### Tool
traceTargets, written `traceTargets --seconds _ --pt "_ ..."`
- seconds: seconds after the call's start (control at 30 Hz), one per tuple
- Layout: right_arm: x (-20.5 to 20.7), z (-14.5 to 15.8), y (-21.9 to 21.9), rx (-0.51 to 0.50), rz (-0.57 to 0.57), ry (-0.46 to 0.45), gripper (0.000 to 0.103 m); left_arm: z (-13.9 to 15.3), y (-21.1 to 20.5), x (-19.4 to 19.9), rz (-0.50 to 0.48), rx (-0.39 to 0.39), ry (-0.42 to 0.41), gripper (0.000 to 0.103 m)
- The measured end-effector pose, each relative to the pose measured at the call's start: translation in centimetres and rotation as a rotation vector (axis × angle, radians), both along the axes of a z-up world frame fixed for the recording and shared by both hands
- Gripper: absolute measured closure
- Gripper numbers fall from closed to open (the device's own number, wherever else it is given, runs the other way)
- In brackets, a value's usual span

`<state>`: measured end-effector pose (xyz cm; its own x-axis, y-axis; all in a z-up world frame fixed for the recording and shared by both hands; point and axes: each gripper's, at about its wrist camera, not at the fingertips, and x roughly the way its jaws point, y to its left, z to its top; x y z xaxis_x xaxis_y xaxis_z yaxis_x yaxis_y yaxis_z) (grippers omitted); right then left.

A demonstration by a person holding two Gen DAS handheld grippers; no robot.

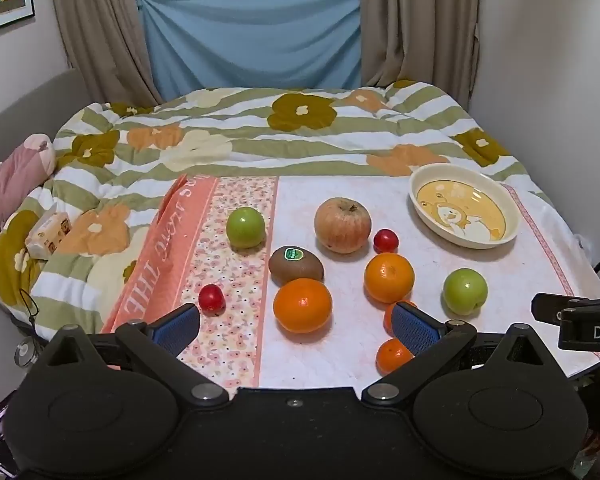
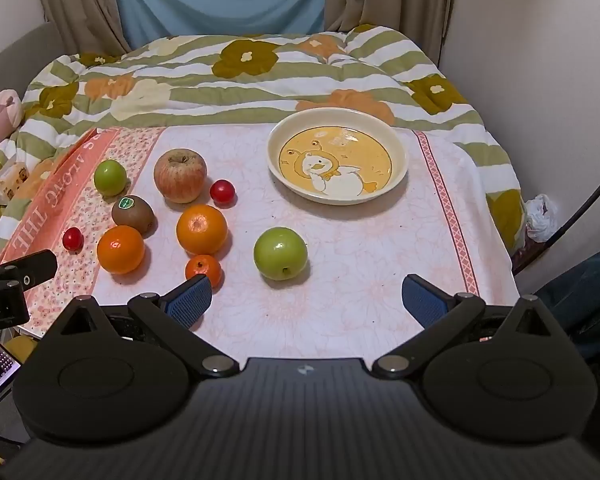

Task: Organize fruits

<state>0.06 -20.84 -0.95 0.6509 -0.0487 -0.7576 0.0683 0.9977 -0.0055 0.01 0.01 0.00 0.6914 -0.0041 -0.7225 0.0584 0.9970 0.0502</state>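
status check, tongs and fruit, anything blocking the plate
Left tongs open, empty. Right tongs open, empty. Plate bare, all fruit loose on the cloth. Nearest right: green apple, path to plate clear.

The left gripper (image 1: 296, 326) hung open at lower centre above a large round orange (image 1: 302, 305). A cream ceramic bowl (image 1: 428, 176) with a duck drawing sat upper right, holding nothing.
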Motion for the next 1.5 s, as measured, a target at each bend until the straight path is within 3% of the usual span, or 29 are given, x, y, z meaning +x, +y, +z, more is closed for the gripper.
traceTargets --seconds 1.5 --pt "0.15 0.01 -0.17 0.013 -0.014 -0.006 0.000 0.58 -0.27 -0.36 0.002 0.061 -0.052 0.000"
